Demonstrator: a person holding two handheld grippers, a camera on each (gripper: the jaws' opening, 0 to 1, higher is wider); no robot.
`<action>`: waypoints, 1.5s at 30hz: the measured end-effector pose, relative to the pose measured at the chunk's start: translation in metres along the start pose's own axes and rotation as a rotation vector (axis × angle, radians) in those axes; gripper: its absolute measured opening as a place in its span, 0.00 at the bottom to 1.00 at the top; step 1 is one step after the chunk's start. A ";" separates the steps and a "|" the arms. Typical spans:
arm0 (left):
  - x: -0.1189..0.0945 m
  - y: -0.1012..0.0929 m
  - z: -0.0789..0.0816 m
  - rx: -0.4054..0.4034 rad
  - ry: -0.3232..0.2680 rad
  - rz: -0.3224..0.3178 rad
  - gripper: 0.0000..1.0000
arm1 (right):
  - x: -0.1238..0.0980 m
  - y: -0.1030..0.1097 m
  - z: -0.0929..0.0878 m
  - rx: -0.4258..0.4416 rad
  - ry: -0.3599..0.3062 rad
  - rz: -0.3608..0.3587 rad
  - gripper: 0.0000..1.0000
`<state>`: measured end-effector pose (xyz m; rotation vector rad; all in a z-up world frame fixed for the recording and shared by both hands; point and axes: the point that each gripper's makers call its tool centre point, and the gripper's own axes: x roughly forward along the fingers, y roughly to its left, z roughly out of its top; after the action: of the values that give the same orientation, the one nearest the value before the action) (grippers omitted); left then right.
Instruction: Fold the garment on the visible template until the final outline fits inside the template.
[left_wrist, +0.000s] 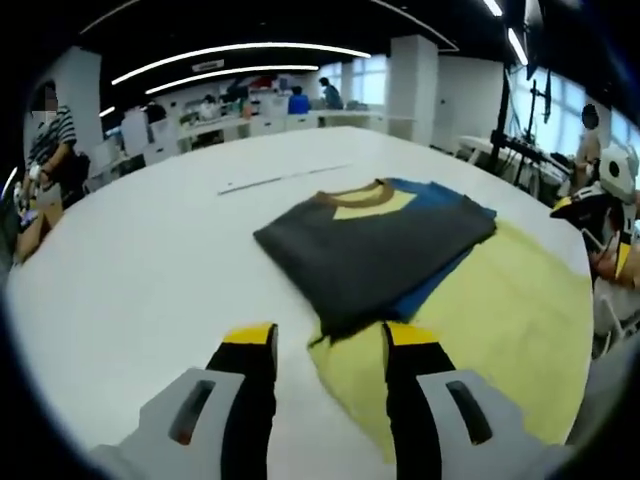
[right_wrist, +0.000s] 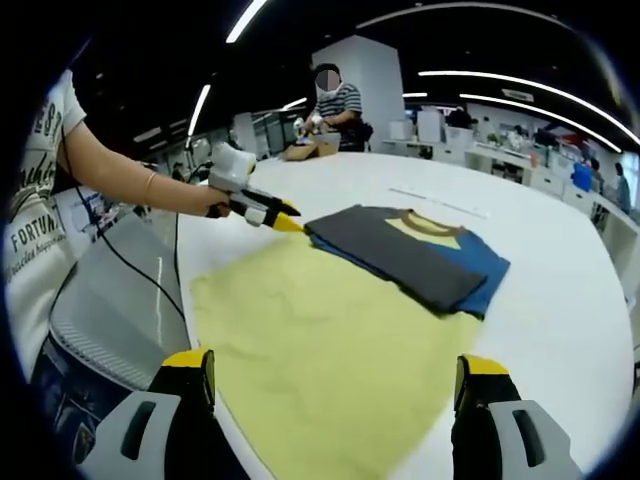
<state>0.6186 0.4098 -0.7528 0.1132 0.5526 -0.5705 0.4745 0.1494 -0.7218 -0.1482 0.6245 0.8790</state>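
A folded garment (left_wrist: 375, 245), dark grey over blue with a tan collar, lies partly on the pale yellow template (left_wrist: 500, 320) and partly on the white table. My left gripper (left_wrist: 330, 345) is open, and its yellow-tipped jaws stand either side of the garment's near corner without touching it. In the right gripper view the garment (right_wrist: 410, 255) sits at the far edge of the template (right_wrist: 320, 350). There the left gripper (right_wrist: 280, 218), held by a hand, points at the garment's left corner. My right gripper (right_wrist: 335, 380) is wide open over the template's near edge, holding nothing.
The big white table (left_wrist: 150, 260) stretches far to the left and back. A thin strip (left_wrist: 285, 178) lies on it beyond the garment. The right gripper (left_wrist: 600, 200) shows at the table's right edge. A person in a striped shirt (right_wrist: 335, 100) stands at the far side beside a box.
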 end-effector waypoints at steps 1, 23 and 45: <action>-0.001 -0.003 0.001 -0.004 -0.005 -0.011 0.48 | 0.000 0.000 0.000 0.001 0.001 0.002 0.99; -0.041 -0.064 -0.003 -0.015 -0.056 -0.208 0.84 | -0.014 0.003 -0.012 -0.062 0.067 0.061 0.98; -0.095 -0.125 -0.047 0.085 0.022 -0.365 0.91 | -0.015 0.028 -0.035 -0.099 0.137 0.108 0.93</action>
<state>0.4627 0.3628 -0.7364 0.1003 0.5746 -0.9492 0.4307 0.1443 -0.7379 -0.2680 0.7218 1.0107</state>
